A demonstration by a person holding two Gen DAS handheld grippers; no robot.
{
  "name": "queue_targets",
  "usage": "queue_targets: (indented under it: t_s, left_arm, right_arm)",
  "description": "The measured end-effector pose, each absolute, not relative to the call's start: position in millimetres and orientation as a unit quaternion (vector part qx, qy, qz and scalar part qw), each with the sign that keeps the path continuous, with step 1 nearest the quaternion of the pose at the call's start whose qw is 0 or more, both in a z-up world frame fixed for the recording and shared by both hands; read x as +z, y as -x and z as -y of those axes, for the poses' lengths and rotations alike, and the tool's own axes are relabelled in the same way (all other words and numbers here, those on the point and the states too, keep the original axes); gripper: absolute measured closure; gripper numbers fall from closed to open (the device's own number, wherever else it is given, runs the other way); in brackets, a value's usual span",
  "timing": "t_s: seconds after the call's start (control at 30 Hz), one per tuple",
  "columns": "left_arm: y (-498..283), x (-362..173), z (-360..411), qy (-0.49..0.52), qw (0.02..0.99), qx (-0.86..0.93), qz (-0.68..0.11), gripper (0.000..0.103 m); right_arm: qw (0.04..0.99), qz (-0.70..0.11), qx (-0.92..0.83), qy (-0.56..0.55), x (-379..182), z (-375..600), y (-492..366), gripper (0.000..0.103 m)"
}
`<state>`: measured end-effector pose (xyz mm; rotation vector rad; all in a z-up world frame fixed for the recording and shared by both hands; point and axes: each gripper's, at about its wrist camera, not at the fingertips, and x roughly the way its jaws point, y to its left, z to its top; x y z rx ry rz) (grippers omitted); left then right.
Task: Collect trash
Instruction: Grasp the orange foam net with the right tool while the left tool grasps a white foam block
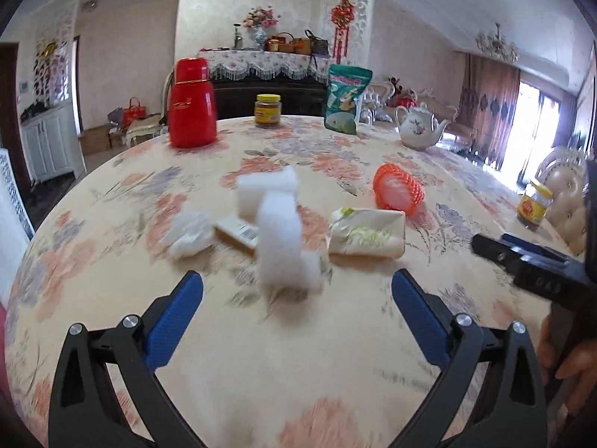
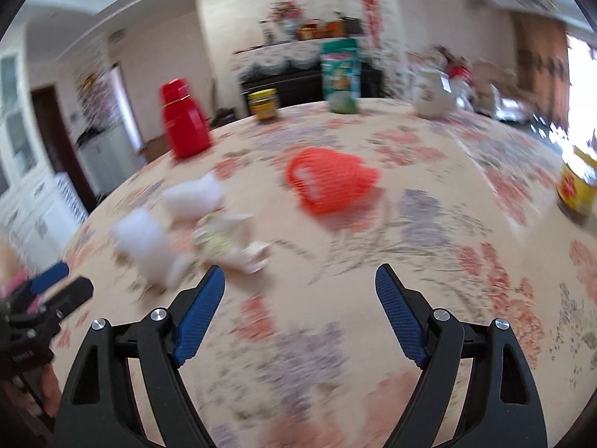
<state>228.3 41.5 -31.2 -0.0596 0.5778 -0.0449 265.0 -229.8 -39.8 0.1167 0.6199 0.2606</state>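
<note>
On the round table (image 1: pixel 112 224), under a smooth floral cloth, the trash lies in a group: white fluffy foam pieces (image 1: pixel 278 224), a crumpled tissue (image 1: pixel 188 233), a flat paper wrapper (image 1: pixel 367 235) and an orange ribbed net sleeve (image 1: pixel 397 190). The left gripper (image 1: pixel 296 295) and the right gripper (image 2: pixel 300 293) both have their blue textured fingers spread wide, grasping nothing. A glossy red thermos (image 1: pixel 192 104) stands behind.

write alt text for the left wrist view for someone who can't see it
The open left gripper hangs over a floral tablecloth facing scattered trash: white foam pieces, crumpled tissue, a torn wrapper and orange fruit netting. Behind stand a red thermos, jar, green bag and teapot.
</note>
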Motion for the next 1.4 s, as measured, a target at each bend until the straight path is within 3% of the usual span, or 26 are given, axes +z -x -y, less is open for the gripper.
queue_targets:
  t_s: [0.67, 0.97, 1.2, 1.4]
  left_arm:
    - [-252.6, -46.7, -58.4, 0.051, 0.955, -0.071, -0.282, 0.005]
    - [-254.8, -48.9, -64.6, 0.060, 0.953, -0.059, -0.291, 0.005]
    - [-260.3, -52.4, -72.4, 0.081, 0.946, -0.055, -0.310, 0.005]
    - [-261.7, -53.3, -73.7, 0.084, 0.944, -0.048, -0.316, 0.005]
  right_arm:
    - [0.915, -0.348, 0.023, -0.203, -49.0, 211.4, -418.2, 0.021]
    - [0.901, -0.401, -0.007, -0.166, -67.7, 193.3, -469.4, 0.020]
    - [0.909, -0.390, 0.040, -0.138, -69.2, 191.8, -448.3, 0.064]
    - [0.928, -0.348, 0.076, -0.106, -46.5, 200.4, -385.4, 0.069]
